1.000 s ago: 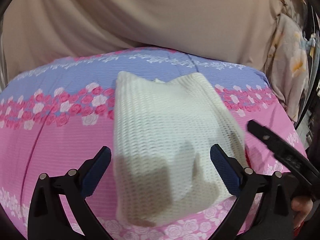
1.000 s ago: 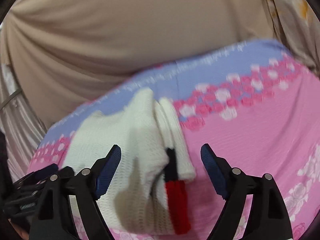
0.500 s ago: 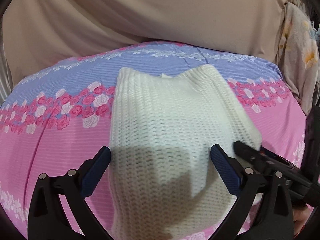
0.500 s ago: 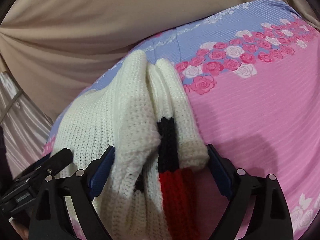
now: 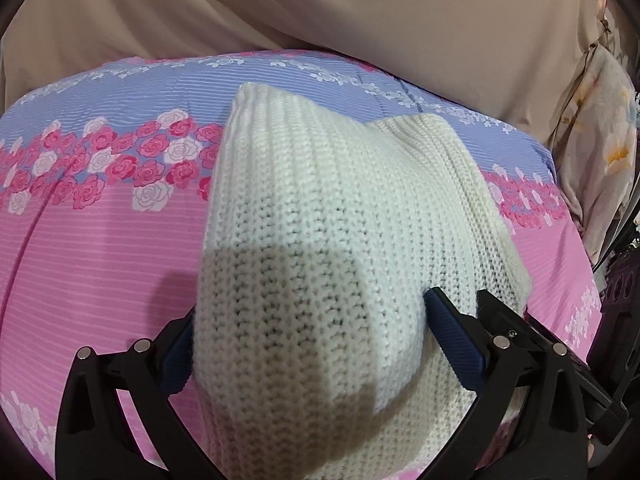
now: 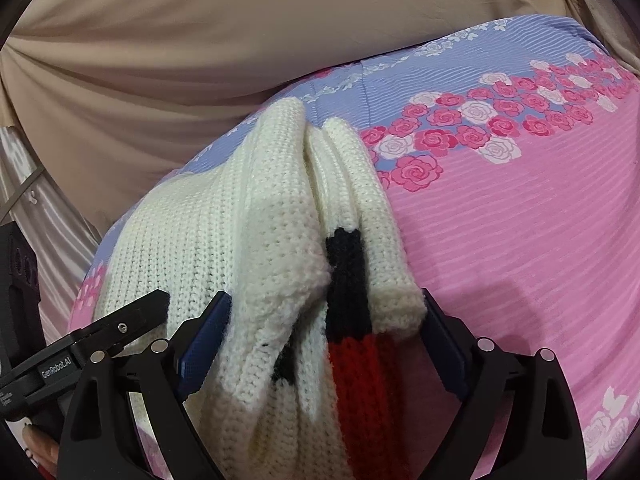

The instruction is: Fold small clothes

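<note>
A cream knitted sweater (image 5: 340, 200), folded into a thick bundle, lies on the rose-print bedsheet (image 5: 100, 248). My left gripper (image 5: 310, 308) is open, its blue pads straddling the near end of the bundle. In the right wrist view the sweater (image 6: 224, 232) shows stacked folded edges with a black and red knitted band (image 6: 356, 360) between them. My right gripper (image 6: 325, 296) is open too, with the sweater's right edge between its fingers. The left gripper's finger (image 6: 120, 324) pokes in at the lower left, close beside it.
The pink and lilac bedsheet (image 6: 520, 220) spreads to both sides of the sweater. A beige curtain (image 5: 320, 8) hangs behind the bed. A floral cloth (image 5: 600, 140) hangs at the right, with dark clutter below it.
Both grippers have moved forward and down onto the sweater, so its near end now sits between each pair of fingers. The jaws stay wide apart.
</note>
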Motion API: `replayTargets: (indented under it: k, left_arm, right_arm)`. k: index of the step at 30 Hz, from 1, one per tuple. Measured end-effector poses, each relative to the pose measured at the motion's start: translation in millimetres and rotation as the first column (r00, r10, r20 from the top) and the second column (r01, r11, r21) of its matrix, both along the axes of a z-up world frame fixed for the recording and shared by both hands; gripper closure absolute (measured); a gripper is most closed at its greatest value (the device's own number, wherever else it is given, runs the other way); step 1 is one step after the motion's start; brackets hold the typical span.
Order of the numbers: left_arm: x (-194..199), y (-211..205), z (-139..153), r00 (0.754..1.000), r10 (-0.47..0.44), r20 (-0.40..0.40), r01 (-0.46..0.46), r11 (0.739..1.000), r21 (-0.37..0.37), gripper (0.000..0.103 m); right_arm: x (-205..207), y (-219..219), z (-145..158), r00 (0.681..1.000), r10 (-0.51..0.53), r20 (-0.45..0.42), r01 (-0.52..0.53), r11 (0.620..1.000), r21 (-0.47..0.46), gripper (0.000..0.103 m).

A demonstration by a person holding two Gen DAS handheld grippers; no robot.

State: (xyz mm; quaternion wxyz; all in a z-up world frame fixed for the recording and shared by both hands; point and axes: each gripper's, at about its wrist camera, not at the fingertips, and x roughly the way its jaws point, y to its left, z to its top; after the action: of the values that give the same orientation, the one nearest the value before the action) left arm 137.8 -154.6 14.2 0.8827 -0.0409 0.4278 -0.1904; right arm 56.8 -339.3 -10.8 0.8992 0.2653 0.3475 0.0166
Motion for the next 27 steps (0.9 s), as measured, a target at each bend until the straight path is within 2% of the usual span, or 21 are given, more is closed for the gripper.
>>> replayTargets:
  k: [3,4,5,6,7,8,9,10,13,16,19,21,22,24,25,27]
  left_arm:
    - [6.9,1.7,-1.4,1.0,-0.003,-0.03,0.002,0.999,-0.038,0.005]
    - [9.8,1.8,-1.6,0.999,-0.01,-0.041,0.008,0.999,-0.049,0.005]
    - [11.5,2.0,-1.5,0.999,-0.015,-0.048,0.012,0.998,-0.055,0.005]
    - [12.3,1.7,0.0,0.998,-0.032,-0.055,0.028,0.998,-0.064,0.005]
    - [11.5,1.2,2.4,0.997,-0.05,-0.056,0.046,0.997,-0.066,0.011]
    - [9.2,1.4,6.1,0.997,-0.066,-0.049,0.063,0.996,-0.062,0.018]
    - [3.3,3.1,14.5,0.995,-0.099,-0.026,0.097,0.993,-0.061,0.033]
    - [-0.1,5.5,19.4,0.993,-0.119,-0.018,0.118,0.991,-0.067,0.044]
    - [-11.4,25.0,38.9,0.978,-0.208,-0.03,0.201,0.967,-0.157,0.052]
    - [-27.6,46.3,61.0,0.957,-0.288,-0.012,0.277,0.931,-0.237,0.055]
    - [-48.4,67.5,98.9,0.934,-0.347,0.085,0.357,0.894,-0.272,0.055]
    - [-59.7,81.0,126.5,0.919,-0.357,0.167,0.391,0.878,-0.278,0.055]
    - [-64.6,88.1,142.3,0.908,-0.357,0.217,0.408,0.871,-0.275,0.055]
    - [-71.2,112.2,180.3,0.878,-0.334,0.342,0.429,0.866,-0.256,0.055]
    - [-71.9,121.2,193.0,0.868,-0.317,0.382,0.427,0.869,-0.25,0.054]
    - [-65.3,141.0,213.5,0.853,-0.276,0.443,0.409,0.88,-0.24,0.052]
  right_arm:
    - [9.2,0.2,0.5,1.0,0.004,0.006,-0.004,1.0,0.02,0.015]
    - [11.9,0.1,0.8,1.0,0.007,0.01,-0.008,1.0,0.03,0.021]
    - [14.3,-0.1,0.9,1.0,0.015,0.018,-0.016,0.999,0.049,0.035]
    - [14.8,0.1,0.9,0.999,0.022,0.022,-0.024,0.997,0.067,0.042]
    - [13.5,-0.1,1.2,0.999,0.031,0.031,-0.034,0.994,0.105,0.055]
    - [9.9,1.5,5.3,0.999,0.027,0.033,-0.031,0.993,0.117,0.061]
    - [6.0,4.2,10.2,0.999,0.02,0.033,-0.024,0.994,0.108,0.062]
    - [-3.0,9.9,20.2,0.999,0.013,0.045,-0.017,0.996,0.084,0.064]
    - [-32.3,23.0,46.5,0.994,0.015,0.11,-0.025,0.996,0.087,0.065]
    - [-67.6,35.4,80.0,0.982,0.004,0.19,-0.018,0.997,0.071,0.065]
    - [-89.8,50.8,124.9,0.958,0.019,0.287,-0.028,0.999,0.028,0.065]
    - [-97.6,63.2,155.7,0.931,0.037,0.362,-0.039,0.999,-0.001,0.065]
    - [-101.8,72.4,176.3,0.907,0.049,0.418,-0.042,0.999,-0.024,0.065]
    - [-97.7,82.9,207.2,0.867,0.076,0.493,-0.056,0.997,-0.055,0.065]
    - [-92.2,91.7,224.3,0.838,0.095,0.537,-0.063,0.995,-0.077,0.065]
    - [-80.0,105.9,240.4,0.807,0.115,0.579,-0.074,0.993,-0.094,0.064]
